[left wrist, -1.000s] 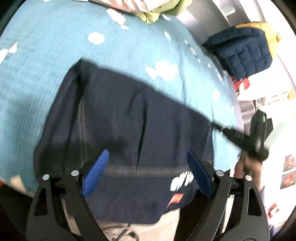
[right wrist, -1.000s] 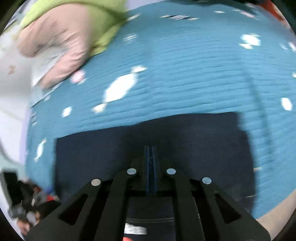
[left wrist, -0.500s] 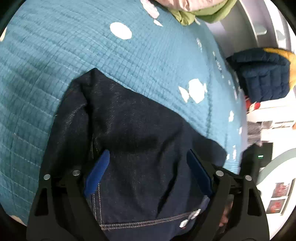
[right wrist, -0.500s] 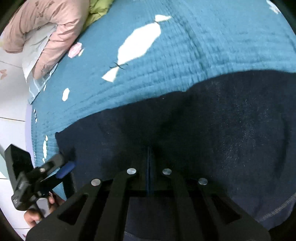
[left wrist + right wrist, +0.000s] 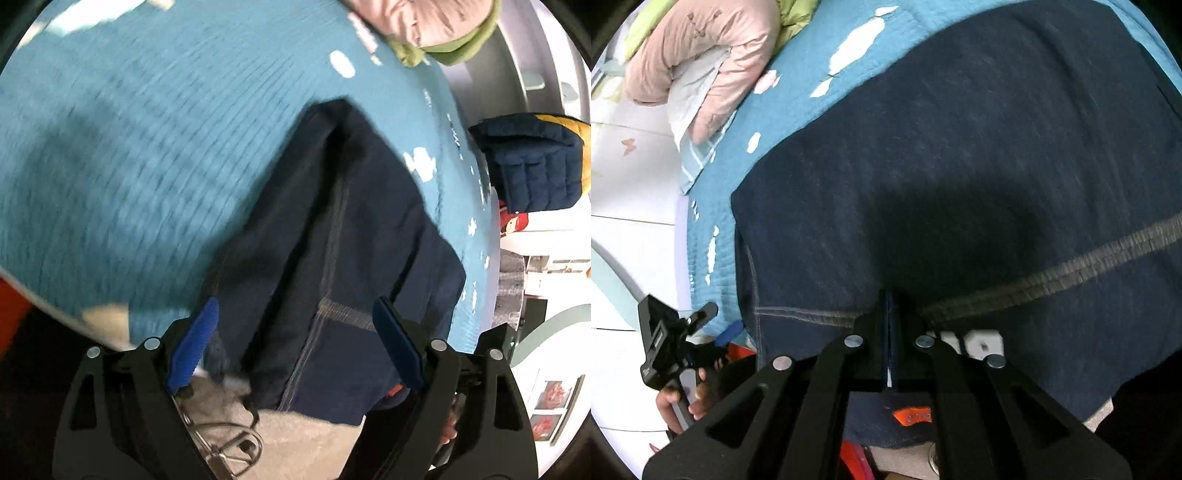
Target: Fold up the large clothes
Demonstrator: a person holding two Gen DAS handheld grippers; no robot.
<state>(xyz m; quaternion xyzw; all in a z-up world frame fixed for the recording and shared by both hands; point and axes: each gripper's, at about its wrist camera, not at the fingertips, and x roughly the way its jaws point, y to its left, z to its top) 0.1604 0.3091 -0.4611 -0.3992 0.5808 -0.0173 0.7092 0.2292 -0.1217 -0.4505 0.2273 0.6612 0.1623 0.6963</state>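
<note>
Your right gripper (image 5: 889, 332) is fully closed: its fingers meet at the bottom centre of the right wrist view, pinching the garment (image 5: 960, 166) at a fold just beside the grey seam (image 5: 1071, 266). You hold the cloth here so that the near edge can be carried as one straight line; a grip on the stitched band is likely to resist slipping better than a grip on plain cloth.

Your left gripper (image 5: 291, 332) is wide open and holds nothing. Its blue fingers (image 5: 194, 345) straddle the garment (image 5: 351, 240) near the bottom of the left wrist view, apart from the cloth as far as the blurred frame shows. It appears placed to take a second hold on the near edge.

The garment is dark navy and lies on the bed (image 5: 129, 147), which has a teal cover. It spreads over most of the right wrist view, with its near edge hanging off the bed at the bottom of the frame, where an orange tag (image 5: 911, 415) shows. In the left wrist view it narrows towards the upper centre.

A pink quilt (image 5: 701, 55) lies at the upper left of the right wrist view, well apart from the garment. A navy jacket (image 5: 532, 162) sits beyond the bed at the right of the left wrist view.

Judgement: the fold is in progress, not finished. Next, close the left fingers on the near edge level with the right grip, so that the cloth does not skew.
</note>
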